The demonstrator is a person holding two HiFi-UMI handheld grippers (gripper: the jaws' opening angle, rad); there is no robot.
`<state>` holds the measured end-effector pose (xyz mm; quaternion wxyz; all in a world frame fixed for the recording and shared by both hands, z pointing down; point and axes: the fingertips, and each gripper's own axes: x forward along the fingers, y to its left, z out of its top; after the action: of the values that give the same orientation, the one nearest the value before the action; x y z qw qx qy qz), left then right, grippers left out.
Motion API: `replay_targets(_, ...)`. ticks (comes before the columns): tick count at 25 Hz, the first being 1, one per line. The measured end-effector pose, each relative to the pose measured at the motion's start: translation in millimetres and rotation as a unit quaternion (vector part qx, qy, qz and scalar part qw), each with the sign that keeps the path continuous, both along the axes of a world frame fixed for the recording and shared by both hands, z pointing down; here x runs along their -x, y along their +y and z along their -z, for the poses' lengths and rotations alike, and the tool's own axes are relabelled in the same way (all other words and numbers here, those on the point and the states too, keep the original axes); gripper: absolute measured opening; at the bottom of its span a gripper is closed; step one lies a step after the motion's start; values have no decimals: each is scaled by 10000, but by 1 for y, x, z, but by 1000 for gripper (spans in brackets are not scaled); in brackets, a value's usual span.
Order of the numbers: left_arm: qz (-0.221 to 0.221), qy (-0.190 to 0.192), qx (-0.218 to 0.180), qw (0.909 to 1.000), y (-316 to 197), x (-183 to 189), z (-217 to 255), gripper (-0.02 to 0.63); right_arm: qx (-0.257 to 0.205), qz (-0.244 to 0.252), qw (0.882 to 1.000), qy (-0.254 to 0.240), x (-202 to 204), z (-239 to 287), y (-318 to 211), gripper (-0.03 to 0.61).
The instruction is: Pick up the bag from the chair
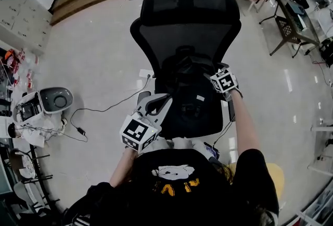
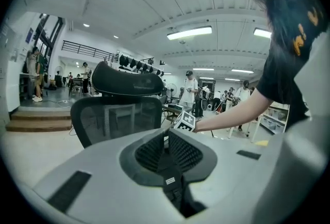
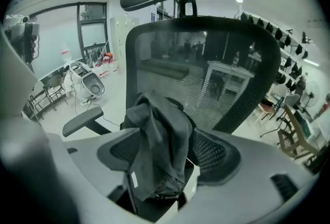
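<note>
Bright, even ceiling strip lights [image 2: 188, 33], soft shadows, strong fisheye bending, dark vignetted corners, blurred foreground

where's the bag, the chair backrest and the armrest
bag [image 3: 160, 130], right gripper view, on the bunched dark fabric between the jaws
chair backrest [image 3: 232, 78], right gripper view, on the mesh panel
armrest [image 3: 82, 120], right gripper view, on its padded top

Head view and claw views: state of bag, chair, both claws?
bag: over the chair seat, held at two spots, fabric bunched up; can't tell if it is clear of the seat.
left claw: shut on the bag's strap.
right claw: shut on bag fabric.
chair: upright.
</note>
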<state>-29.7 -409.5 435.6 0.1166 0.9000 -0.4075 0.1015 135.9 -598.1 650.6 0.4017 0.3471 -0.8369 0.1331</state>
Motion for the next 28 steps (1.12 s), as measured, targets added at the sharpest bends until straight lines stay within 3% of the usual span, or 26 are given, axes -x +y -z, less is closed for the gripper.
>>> replay_targets(14, 627, -337, 143, 9974, -25, 15, -9, 31, 918, 150, 9951, 347, 10, -86, -17, 358)
replay_targets(18, 743, -444, 183, 9961, -24, 22, -15, 31, 920, -22, 9953, 295, 16, -96, -23, 355)
replay_targets(24, 882, -428, 176, 9950, -21, 33, -18, 31, 640, -251, 9974, 201, 15, -91, -13, 169)
replay_targets(28, 878, -386, 136, 9953, -16, 35, -17, 31, 904, -381, 9952, -7, 22, -83, 11, 111)
